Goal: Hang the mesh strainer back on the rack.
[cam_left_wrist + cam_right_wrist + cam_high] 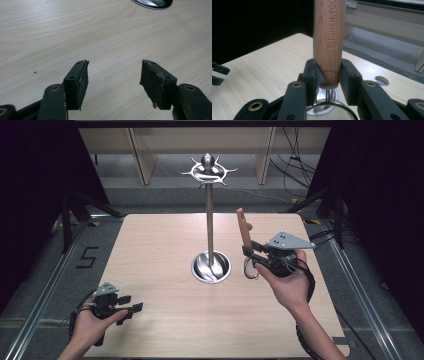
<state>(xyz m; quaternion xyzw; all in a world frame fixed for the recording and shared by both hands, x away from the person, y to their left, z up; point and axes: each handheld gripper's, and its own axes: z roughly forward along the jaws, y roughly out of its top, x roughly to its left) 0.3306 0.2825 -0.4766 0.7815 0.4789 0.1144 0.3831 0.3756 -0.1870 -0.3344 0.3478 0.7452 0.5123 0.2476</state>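
Strainer with wooden handle (329,42), stamped "KITCHEN TOO…": clamped in the right gripper (251,251), handle pointing up and tilted slightly away from the person in the high view (244,227). Right gripper view: both pads press the lower end of the handle from either side; jaws partly closed, firm on the wood. Below the jaws, the wire mesh bowl (332,112) of the strainer hangs down, its rim partly cut off by the frame.

Surroundings: metal stand (209,220) at the table centre, a tall pole rising from a round dish-shaped base (211,266), with a ring of hooks (208,171) at the top. The stand sits just to the left of the held strainer, near but apart. Light wooden table (160,245); a round cable hole (382,80) in the tabletop beyond the right gripper. Nothing lies between the strainer and the stand.

Right hand (287,282): raised above the table's right half, palm wrapped round the gripper body, forearm coming in from the lower right.

Left gripper (125,309): low at the near left corner of the table, pointing toward the centre. Left gripper view: jaws wide apart, bare tabletop between the pads (82,83), edge of the stand base at top (152,3).
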